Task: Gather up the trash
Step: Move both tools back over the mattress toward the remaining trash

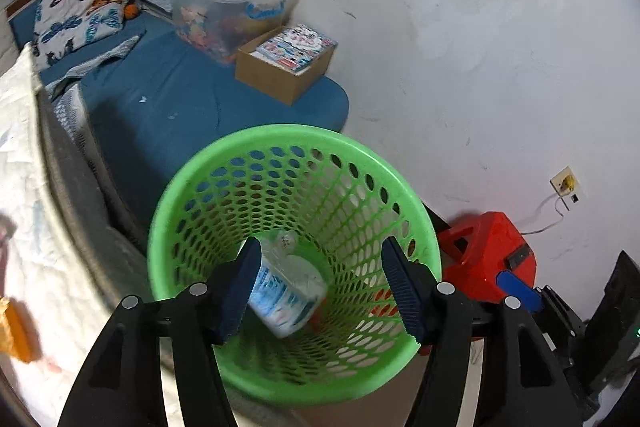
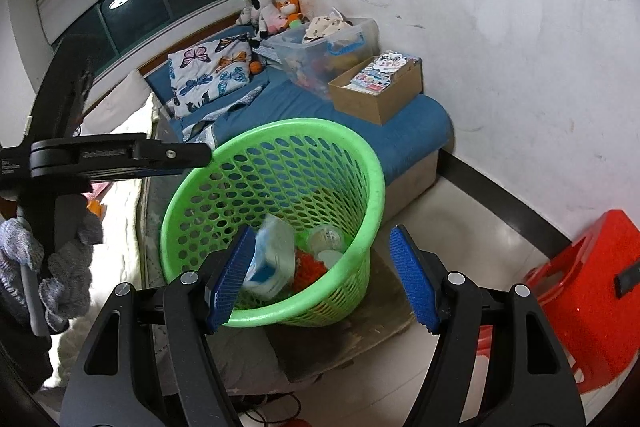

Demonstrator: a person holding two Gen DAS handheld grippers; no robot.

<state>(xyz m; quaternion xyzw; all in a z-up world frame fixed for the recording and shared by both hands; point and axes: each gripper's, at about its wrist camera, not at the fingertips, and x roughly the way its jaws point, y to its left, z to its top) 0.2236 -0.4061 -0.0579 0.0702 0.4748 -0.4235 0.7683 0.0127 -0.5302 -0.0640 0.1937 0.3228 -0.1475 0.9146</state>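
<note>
A green perforated waste basket point(image 1: 374, 187) stands beside the bed; it also shows in the right wrist view point(image 2: 370, 183). My left gripper point(image 1: 320, 287) is open right above the basket's mouth. A blue-and-white plastic wrapper point(image 1: 286, 297) is blurred inside the basket, free of the fingers. In the right wrist view the same wrapper point(image 2: 272, 259) lies in the basket with a clear cup point(image 2: 328, 239) and something red point(image 2: 310, 269). My right gripper point(image 2: 322, 277) is open and empty over the basket's near rim. The left gripper point(image 2: 120, 157) reaches in from the left there.
A bed with a blue sheet point(image 1: 160, 99) carries a cardboard box point(image 1: 280, 67), a clear storage bin point(image 1: 236, 11) and a butterfly pillow point(image 1: 80, 11). A red plastic stool point(image 2: 588, 291) stands right of the basket. The white wall point(image 1: 480, 47) is behind.
</note>
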